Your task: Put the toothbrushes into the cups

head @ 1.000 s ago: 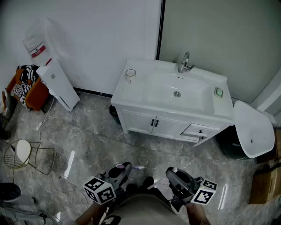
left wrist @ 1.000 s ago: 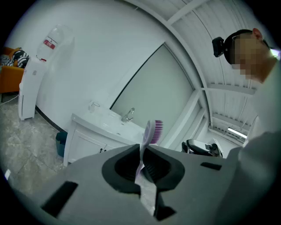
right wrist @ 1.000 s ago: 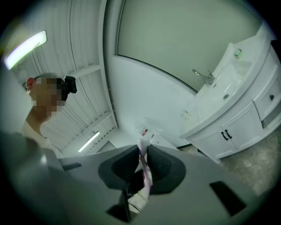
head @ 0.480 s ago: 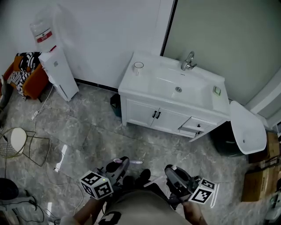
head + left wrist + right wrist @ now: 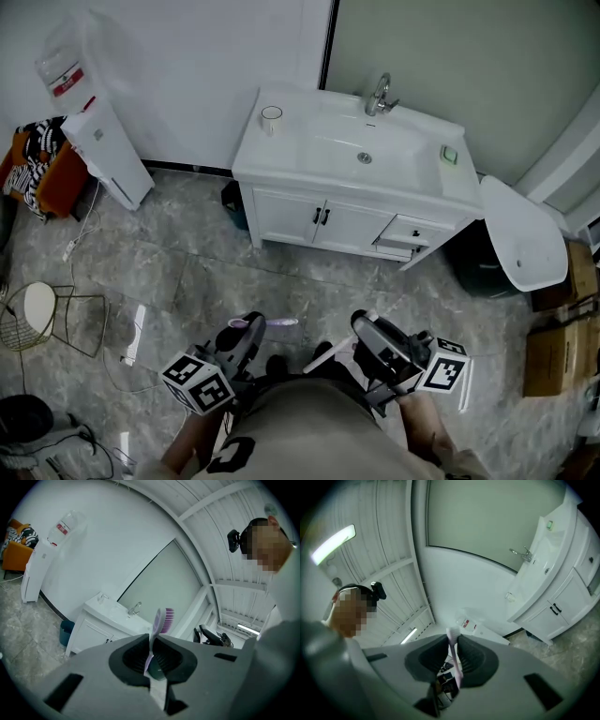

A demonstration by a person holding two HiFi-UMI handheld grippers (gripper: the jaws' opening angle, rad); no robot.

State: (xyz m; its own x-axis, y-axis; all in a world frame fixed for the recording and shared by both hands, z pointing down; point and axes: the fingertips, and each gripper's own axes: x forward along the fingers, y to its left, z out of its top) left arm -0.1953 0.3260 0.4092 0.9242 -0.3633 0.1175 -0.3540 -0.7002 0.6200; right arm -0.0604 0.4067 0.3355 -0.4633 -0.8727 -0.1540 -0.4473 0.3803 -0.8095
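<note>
In the head view my left gripper (image 5: 249, 328) is shut on a purple toothbrush (image 5: 281, 322), whose head points right. My right gripper (image 5: 362, 326) is shut on a white-pink toothbrush (image 5: 319, 356) that sticks out to the lower left. The left gripper view has the purple toothbrush (image 5: 161, 619) pinched upright between the jaws of the left gripper (image 5: 151, 645). In the right gripper view the pale toothbrush (image 5: 453, 641) is clamped in the right gripper (image 5: 453, 645). A clear cup (image 5: 271, 116) stands on the far left corner of the white vanity (image 5: 281, 178), well ahead of both grippers. The cup (image 5: 102, 597) is small and distant there.
A faucet (image 5: 377, 94) and a small green item (image 5: 449, 155) sit on the vanity. A water dispenser (image 5: 94, 141) stands at the left wall, with a wire stool (image 5: 42, 323) nearer me. A white oval lid (image 5: 520, 234) and cardboard boxes (image 5: 553, 337) are at the right.
Both grippers have moved up a little in the head view, still holding their toothbrushes. The view has swung, so the vanity now sits higher and more central.
</note>
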